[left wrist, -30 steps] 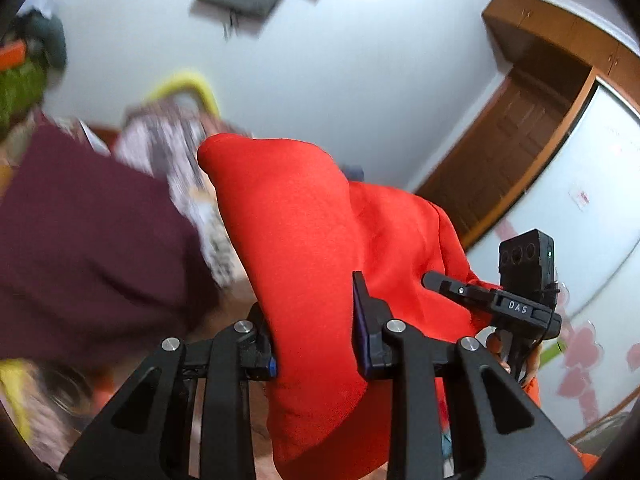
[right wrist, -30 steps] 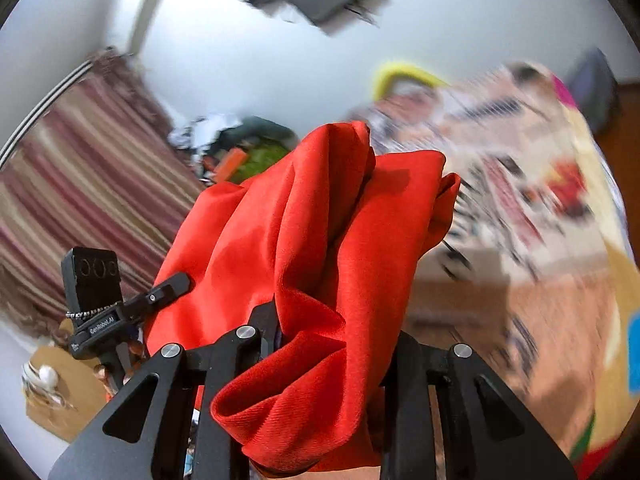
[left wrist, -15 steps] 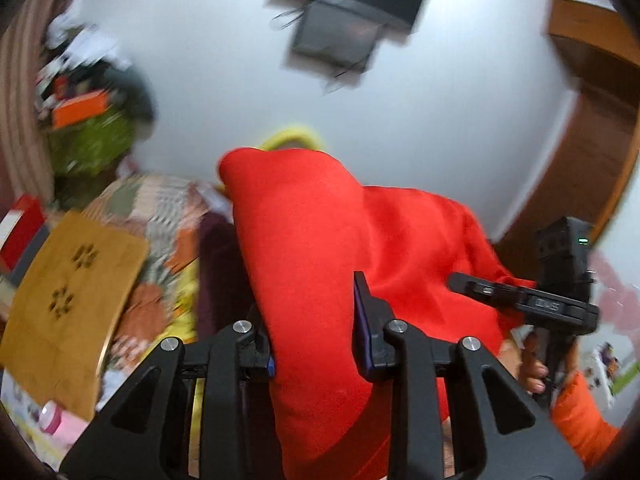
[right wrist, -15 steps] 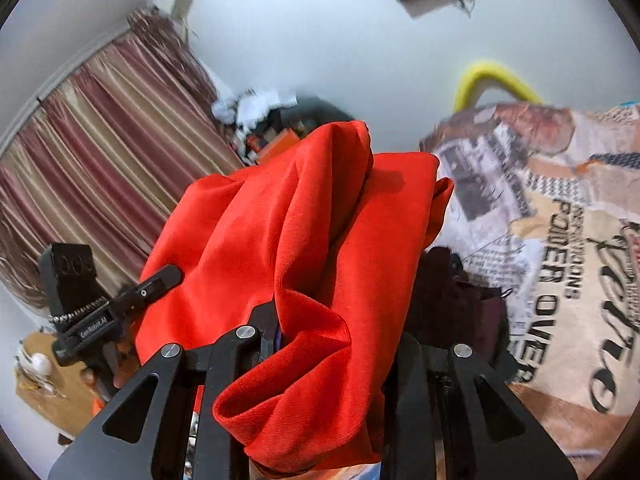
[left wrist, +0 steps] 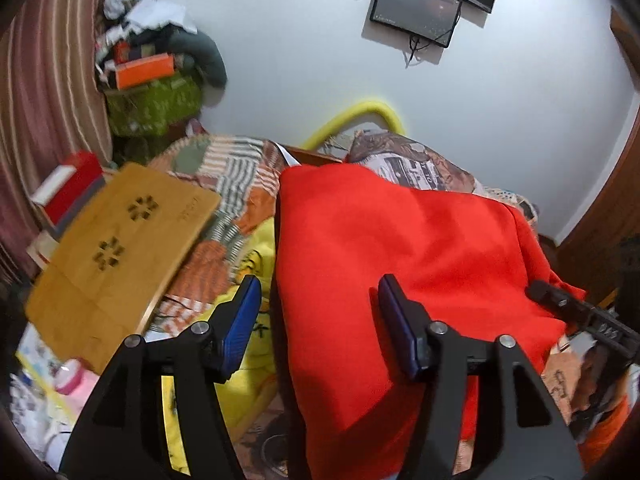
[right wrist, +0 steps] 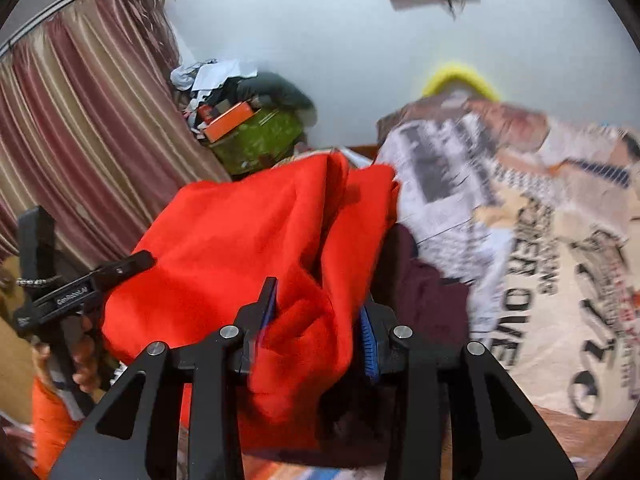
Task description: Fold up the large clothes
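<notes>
Left wrist view, left to right: a wooden lap tray [left wrist: 120, 240] lay at the bed's left edge on a patchwork quilt [left wrist: 236, 176], and the left hand-held gripper [left wrist: 316, 320] had its jaws opening, the left pad clear of the red garment [left wrist: 400, 248] and the fold loose between them. Right wrist view: the right hand-held gripper [right wrist: 316, 320] was also opening, a bunched fold of the red garment between its blue pads; pad contact could not be confirmed. The garment lay heaped mid-bed over a maroon cloth [right wrist: 420, 280], with the newsprint-patterned bedspread [right wrist: 540, 220] toward the bed's right side.
</notes>
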Action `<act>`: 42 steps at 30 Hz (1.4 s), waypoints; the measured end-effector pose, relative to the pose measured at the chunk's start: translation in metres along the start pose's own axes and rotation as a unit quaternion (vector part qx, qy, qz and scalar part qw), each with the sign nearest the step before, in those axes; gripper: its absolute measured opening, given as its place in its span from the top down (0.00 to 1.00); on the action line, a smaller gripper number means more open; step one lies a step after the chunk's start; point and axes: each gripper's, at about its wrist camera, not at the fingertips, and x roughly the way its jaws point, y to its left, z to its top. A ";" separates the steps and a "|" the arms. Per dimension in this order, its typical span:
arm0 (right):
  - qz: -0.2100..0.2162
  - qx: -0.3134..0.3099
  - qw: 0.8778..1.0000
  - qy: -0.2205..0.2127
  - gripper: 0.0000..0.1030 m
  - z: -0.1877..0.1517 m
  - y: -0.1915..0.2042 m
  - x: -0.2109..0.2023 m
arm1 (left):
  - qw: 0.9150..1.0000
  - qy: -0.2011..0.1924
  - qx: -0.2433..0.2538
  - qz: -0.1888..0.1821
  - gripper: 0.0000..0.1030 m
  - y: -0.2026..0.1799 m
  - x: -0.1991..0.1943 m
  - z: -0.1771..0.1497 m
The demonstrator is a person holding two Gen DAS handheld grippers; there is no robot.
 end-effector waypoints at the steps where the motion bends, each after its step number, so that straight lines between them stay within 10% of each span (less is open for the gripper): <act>1: -0.005 -0.002 1.000 -0.005 0.68 0.000 0.001 -0.010 | 1.000 -0.007 0.007 0.005 0.42 -0.004 -0.006 -0.002; 12: -0.018 -0.037 0.994 -0.096 0.68 -0.015 0.044 -0.134 | 0.990 -0.126 0.059 -0.010 0.42 -0.059 -0.151 -0.032; 24: -0.012 -0.161 0.951 -0.262 0.49 -0.093 0.143 -0.258 | 0.938 -0.335 0.084 0.023 0.42 -0.117 -0.321 -0.133; 37: -0.057 -0.142 0.940 -0.306 0.01 -0.127 0.159 -0.270 | 0.933 -0.356 0.049 0.039 0.02 -0.123 -0.348 -0.192; 42: -0.072 -0.148 0.936 -0.310 0.00 -0.133 0.164 -0.275 | 0.935 -0.349 0.041 0.042 0.01 -0.120 -0.348 -0.199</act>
